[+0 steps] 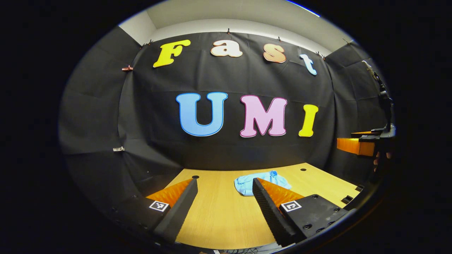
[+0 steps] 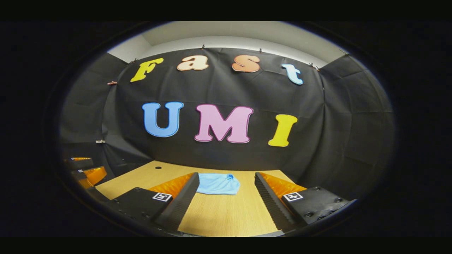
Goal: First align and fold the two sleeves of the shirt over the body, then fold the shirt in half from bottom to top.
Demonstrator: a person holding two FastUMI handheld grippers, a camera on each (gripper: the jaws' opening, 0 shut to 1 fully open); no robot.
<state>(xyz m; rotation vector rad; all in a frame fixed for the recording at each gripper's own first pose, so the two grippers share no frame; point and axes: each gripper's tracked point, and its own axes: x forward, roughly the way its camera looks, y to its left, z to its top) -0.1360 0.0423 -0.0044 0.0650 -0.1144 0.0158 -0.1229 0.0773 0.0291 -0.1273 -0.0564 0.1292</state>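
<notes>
A small light blue shirt (image 1: 247,183) lies folded into a compact bundle on the wooden table (image 1: 219,215), toward the back. In the right gripper view the same shirt (image 2: 218,184) looks like a flat rectangle. My left gripper (image 1: 224,197) hovers open above the table, short of the shirt, its right finger overlapping the shirt's edge in the image. My right gripper (image 2: 226,192) is open too, raised in front of the shirt with nothing between its fingers. The right gripper (image 1: 356,145) also shows at the far right of the left gripper view, and the left gripper (image 2: 86,171) at the left edge of the right gripper view.
Black cloth walls close the booth at the back and on both sides. The table has small round holes (image 1: 195,176) near its back edge (image 1: 303,169). Bare wood stretches between the grippers and the shirt.
</notes>
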